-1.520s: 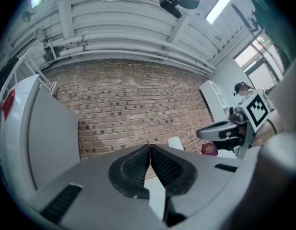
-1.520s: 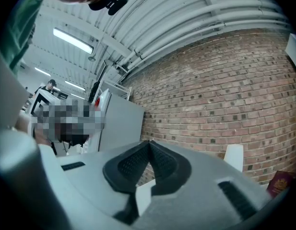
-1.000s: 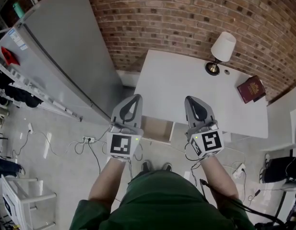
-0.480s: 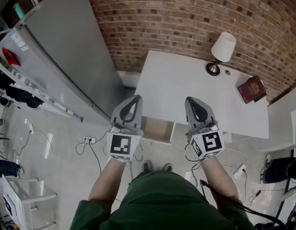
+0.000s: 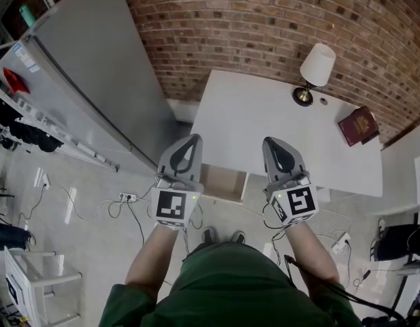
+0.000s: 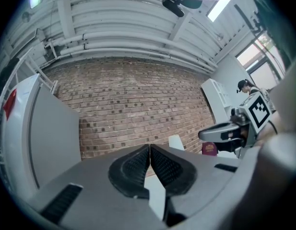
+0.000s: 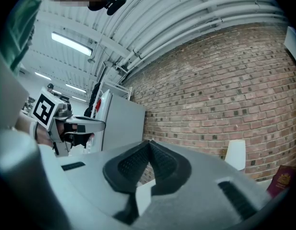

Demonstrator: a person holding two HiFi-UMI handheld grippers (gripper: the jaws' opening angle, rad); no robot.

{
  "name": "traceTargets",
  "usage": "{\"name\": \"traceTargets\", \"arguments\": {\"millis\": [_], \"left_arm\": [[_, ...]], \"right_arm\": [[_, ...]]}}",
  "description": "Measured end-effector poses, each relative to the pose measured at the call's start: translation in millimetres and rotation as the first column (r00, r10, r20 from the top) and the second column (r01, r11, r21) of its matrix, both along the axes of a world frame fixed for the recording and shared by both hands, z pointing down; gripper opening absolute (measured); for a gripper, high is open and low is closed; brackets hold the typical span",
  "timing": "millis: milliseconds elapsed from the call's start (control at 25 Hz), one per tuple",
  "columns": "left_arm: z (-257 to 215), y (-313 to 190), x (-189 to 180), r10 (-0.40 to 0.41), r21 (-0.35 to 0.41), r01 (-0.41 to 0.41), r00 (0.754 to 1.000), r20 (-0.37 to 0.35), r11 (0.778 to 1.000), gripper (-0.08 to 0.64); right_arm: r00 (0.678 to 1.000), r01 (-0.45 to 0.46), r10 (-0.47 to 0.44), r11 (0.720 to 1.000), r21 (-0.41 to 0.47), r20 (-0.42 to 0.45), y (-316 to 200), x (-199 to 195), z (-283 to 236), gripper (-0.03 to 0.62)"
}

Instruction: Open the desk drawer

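The white desk (image 5: 264, 121) stands against the brick wall. Its drawer (image 5: 223, 184) sticks out from the front edge at the left, its pale wooden inside showing between my two grippers. My left gripper (image 5: 191, 140) hovers level over the drawer's left side, jaws shut with nothing between them (image 6: 150, 147). Level over the desk's front edge, to the right of the drawer, my right gripper (image 5: 272, 142) is also shut and empty (image 7: 148, 143). Neither touches the drawer. Each gripper shows in the other's view: the right gripper (image 6: 234, 131) and the left gripper (image 7: 66, 126).
A table lamp (image 5: 316, 67) and a dark red book (image 5: 357, 126) sit at the desk's far right. A tall grey cabinet (image 5: 94, 67) stands left of the desk. A power strip (image 5: 124, 197) and cables lie on the floor by my feet.
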State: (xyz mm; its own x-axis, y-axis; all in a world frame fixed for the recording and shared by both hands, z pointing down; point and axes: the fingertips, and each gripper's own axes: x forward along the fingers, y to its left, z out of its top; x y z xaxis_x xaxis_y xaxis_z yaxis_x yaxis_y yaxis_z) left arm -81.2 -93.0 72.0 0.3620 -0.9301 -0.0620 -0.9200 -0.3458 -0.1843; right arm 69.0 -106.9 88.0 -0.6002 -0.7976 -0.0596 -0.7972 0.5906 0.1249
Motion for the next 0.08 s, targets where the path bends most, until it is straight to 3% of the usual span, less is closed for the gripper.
{"name": "traceTargets", "arguments": {"millis": [80], "left_arm": [[0.7, -2.2, 0.9, -0.001, 0.037, 0.001, 1.000, 0.006, 0.999, 0.008]], "right_arm": [[1.000, 0.003, -0.003, 1.000, 0.002, -0.001, -0.6, 1.7, -0.4, -0.002]]}}
